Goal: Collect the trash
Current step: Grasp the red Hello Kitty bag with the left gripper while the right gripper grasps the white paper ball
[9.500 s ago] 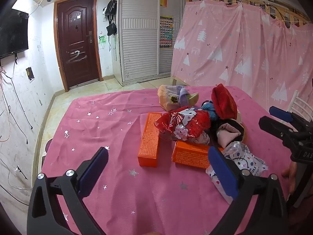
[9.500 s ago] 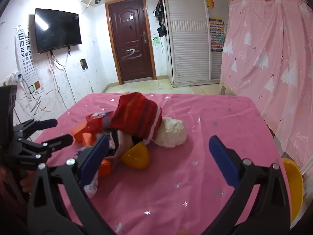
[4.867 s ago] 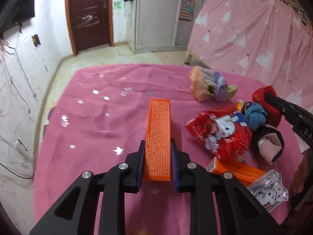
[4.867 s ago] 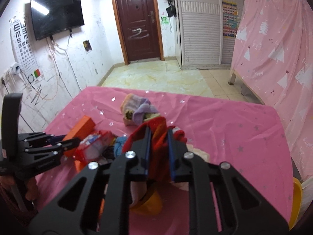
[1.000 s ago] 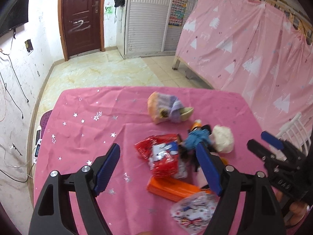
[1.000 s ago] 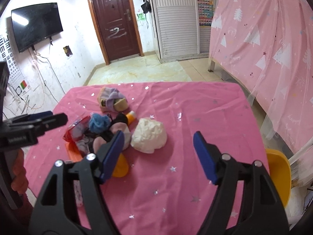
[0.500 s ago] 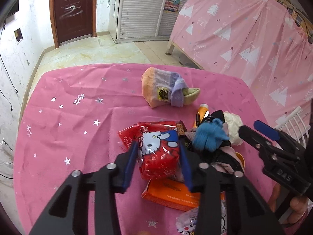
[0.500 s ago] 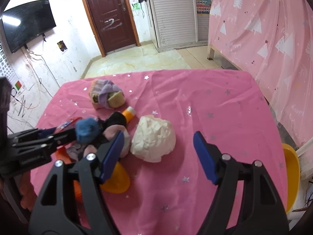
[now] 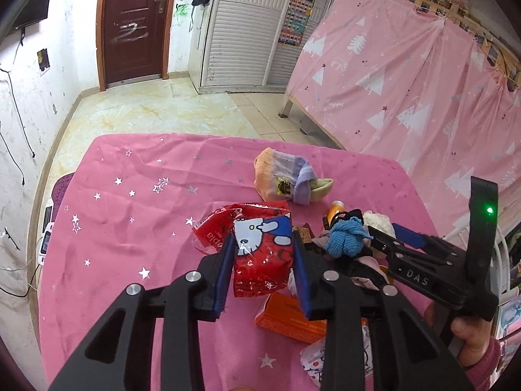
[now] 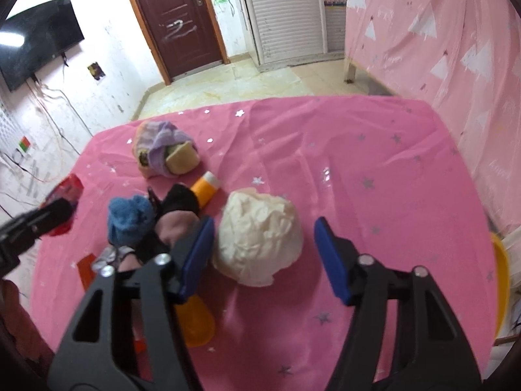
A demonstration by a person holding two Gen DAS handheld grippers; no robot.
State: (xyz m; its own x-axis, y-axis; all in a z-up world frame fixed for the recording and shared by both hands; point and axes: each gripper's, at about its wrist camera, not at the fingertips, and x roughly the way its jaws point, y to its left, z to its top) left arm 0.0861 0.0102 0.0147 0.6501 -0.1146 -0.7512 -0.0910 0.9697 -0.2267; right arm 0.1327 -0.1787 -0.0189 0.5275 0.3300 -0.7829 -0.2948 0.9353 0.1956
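pink tablecloth (image 9: 136, 215) far side bare, left gripper (image 9: 263, 254) pinching red bag (image 9: 260, 244), right gripper (image 10: 263, 254) spread

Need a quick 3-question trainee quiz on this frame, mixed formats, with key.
1. True or false: the left gripper is shut on the red Hello Kitty bag.
2. What sits between the open fingers of the right gripper? A) cream paper wad B) blue knit ball C) orange box
3. Fill in: the tablecloth is pink with silver ____.

Key: 1 true; 2 A; 3 stars.
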